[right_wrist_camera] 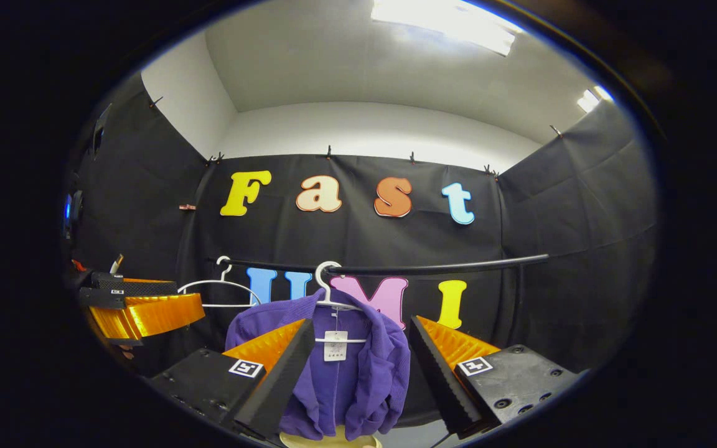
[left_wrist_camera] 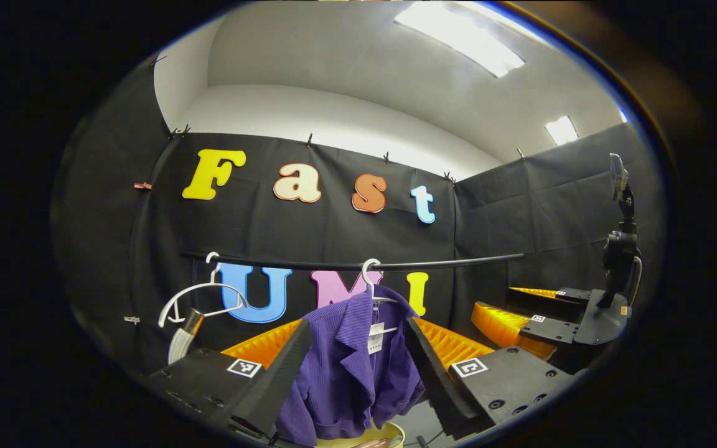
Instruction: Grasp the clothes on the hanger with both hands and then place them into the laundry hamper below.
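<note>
Both grippers, left (left_wrist_camera: 358,361) and right (right_wrist_camera: 358,367), jaws apart, face the purple ribbed garment (left_wrist_camera: 349,367) at twelve o'clock. Best: each closes on a shoulder, lifts off white hanger (left_wrist_camera: 372,280).

Hamper (left_wrist_camera: 389,435) mostly cut off at bottom edge, only rim showing; purple garment (left_wrist_camera: 352,367) hem hidden behind tool fingers; tag (right_wrist_camera: 335,346) print too small.

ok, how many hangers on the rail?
2. An empty hanger hangs toward the rail's left end; the other hanger, near the middle, carries the purple top. None looks hidden.
</note>
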The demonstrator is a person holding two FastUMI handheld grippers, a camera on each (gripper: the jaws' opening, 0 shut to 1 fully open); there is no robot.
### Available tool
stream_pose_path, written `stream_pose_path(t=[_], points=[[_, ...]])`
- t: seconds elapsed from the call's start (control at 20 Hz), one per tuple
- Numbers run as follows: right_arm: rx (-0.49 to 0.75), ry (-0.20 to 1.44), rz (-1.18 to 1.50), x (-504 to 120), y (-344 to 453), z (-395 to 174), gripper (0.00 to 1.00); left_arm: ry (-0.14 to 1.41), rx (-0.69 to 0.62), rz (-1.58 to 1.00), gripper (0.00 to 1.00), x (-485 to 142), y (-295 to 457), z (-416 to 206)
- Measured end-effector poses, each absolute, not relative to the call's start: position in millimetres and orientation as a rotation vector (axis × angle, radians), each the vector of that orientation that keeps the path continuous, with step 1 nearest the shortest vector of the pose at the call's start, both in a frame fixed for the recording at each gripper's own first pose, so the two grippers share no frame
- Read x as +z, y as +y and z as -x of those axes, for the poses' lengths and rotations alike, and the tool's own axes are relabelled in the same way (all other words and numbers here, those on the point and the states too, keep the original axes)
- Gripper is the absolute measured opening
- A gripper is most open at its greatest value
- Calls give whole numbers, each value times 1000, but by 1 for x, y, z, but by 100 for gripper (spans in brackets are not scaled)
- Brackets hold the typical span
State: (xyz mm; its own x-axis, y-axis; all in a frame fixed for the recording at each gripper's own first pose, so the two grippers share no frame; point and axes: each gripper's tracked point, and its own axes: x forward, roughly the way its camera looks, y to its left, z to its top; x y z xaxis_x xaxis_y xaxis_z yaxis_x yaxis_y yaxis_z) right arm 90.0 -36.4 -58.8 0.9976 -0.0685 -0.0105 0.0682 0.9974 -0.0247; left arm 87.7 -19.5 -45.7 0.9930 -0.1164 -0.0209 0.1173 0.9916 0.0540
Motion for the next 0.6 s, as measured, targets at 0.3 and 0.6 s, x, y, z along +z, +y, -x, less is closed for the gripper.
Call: stream_pose_path(t=[0.3, 0.6], points=[[0, 117, 2, -119, -57, -143, 97, 29, -48, -54, 95, -89, -31, -148], [53, 192, -28, -174, -70, -183, 97, 73, 4, -27, 95, -132, -33, -186]])
